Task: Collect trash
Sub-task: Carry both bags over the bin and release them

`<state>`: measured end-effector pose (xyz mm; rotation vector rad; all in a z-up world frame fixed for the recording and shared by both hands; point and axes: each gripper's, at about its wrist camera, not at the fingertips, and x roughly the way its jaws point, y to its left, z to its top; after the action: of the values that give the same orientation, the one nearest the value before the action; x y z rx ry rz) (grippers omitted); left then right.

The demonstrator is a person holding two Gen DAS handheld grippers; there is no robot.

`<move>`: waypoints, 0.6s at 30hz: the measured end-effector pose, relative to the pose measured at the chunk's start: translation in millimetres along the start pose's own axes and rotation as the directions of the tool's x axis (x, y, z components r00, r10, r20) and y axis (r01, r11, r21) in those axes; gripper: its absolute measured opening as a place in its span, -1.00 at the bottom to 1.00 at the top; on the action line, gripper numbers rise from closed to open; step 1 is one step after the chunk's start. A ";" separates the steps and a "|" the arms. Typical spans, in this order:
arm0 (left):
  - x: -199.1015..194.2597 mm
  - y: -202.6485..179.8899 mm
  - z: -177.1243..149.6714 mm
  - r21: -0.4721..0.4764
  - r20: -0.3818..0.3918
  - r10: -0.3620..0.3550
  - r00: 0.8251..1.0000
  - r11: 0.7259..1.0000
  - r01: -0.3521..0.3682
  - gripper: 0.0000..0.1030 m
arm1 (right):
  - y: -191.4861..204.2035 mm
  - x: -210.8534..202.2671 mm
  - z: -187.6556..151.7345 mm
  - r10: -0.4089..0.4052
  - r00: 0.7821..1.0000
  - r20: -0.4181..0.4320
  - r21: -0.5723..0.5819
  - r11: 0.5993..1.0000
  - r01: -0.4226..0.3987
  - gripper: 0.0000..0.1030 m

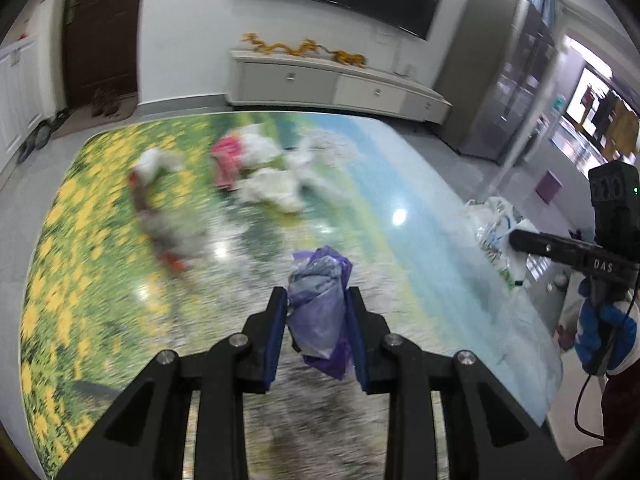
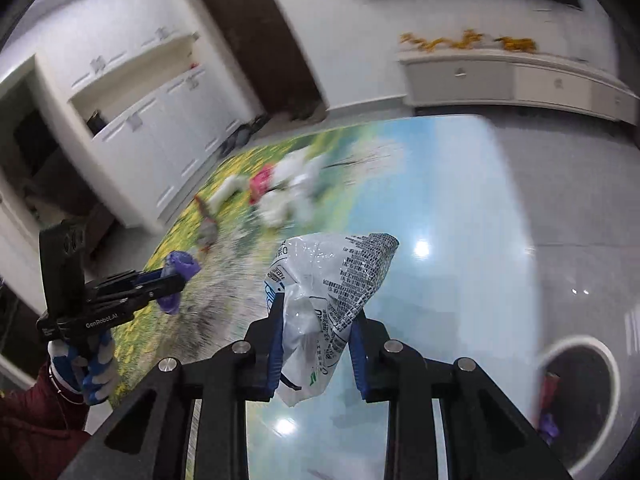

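While both tools grip trash, only the right view shows a bin (image 2: 576,392).

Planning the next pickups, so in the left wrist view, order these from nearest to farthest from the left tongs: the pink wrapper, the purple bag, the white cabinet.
1. purple bag, clamped in the left tongs.
2. pink wrapper, mid-table, left of centre.
3. white cabinet, against the far wall.

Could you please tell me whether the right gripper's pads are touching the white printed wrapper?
Touching. The right wrist view shows the right gripper with both blue pads pressed against the crumpled white printed wrapper.
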<state>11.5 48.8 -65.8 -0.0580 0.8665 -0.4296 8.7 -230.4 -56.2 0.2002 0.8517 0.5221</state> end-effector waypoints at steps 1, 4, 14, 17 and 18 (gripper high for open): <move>3.2 -10.6 3.4 0.018 -0.007 -0.019 1.000 1.000 0.019 -0.46 | -11.1 -11.8 -4.3 -0.015 1.000 0.015 0.023 1.000 0.015 -0.48; 14.5 -47.2 15.2 0.082 -0.031 -0.071 0.997 0.994 0.073 -0.46 | -48.5 -44.2 -19.6 -0.082 0.995 0.057 0.096 0.992 0.077 -0.48; 81.9 -216.0 55.7 0.338 -0.140 -0.196 0.971 0.912 0.233 -0.46 | -164.1 -108.8 -68.3 -0.341 0.938 0.057 0.325 0.895 0.305 -0.48; 111.3 -260.5 65.1 0.363 -0.197 -0.224 0.954 0.887 0.284 -0.44 | -190.9 -115.1 -79.2 -0.380 0.924 0.033 0.367 0.865 0.342 -0.47; 121.4 -275.2 66.9 0.374 -0.210 -0.223 0.952 0.882 0.289 -0.44 | -197.1 -115.3 -81.4 -0.391 0.920 0.025 0.376 0.856 0.354 -0.47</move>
<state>36.2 -257.9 -49.4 0.2477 0.9182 -0.8664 -45.1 -461.6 -105.6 0.3892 0.8581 -0.0183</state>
